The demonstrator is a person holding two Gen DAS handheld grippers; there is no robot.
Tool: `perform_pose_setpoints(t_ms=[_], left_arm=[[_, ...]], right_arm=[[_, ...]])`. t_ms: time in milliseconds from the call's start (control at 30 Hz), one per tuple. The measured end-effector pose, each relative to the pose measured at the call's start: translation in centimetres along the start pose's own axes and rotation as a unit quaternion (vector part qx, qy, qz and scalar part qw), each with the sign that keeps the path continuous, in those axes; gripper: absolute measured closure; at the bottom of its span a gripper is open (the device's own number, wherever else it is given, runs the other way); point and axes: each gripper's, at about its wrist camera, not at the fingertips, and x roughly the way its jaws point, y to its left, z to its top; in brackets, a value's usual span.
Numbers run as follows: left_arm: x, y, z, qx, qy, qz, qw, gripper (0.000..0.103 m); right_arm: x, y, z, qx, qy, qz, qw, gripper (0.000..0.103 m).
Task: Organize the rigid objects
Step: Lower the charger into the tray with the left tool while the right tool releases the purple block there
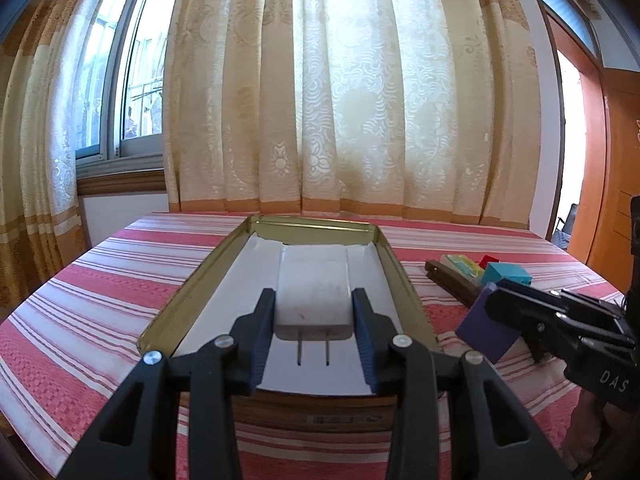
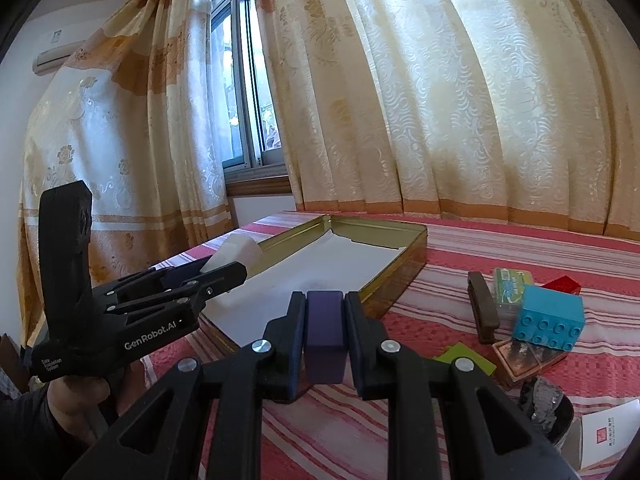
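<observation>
Charger (image 1: 314, 294) | stiff, light, smooth; pinched at flat sides by left hand-held gripper (image 1: 314, 312) | purple block (image 2: 325, 332) clamped by right hand-held gripper (image 2: 325, 336)

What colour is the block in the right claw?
Dark purple block; it shows best in the right wrist view.

Counted: one tin tray (image 2: 416, 250), one white charger (image 1: 314, 292), one purple block (image 2: 325, 330), one blue brick (image 2: 548, 316), one red brick (image 2: 565, 284).

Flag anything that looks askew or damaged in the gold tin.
The white paper liner in the gold tin looks torn and ragged along its far edge, leaving bare metal at that end. Nothing else stands out.
</observation>
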Motion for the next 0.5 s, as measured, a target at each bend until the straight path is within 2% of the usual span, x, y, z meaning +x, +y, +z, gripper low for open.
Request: perform_pose_setpoints(t_ms=[500], left_arm=[[0.3, 1.5, 0.3, -0.008, 0.007, 0.01, 0.9999, 0.066]], right_arm=[[1.0, 1.1, 0.0, -0.011, 0.008, 0.013, 1.0, 0.082]])
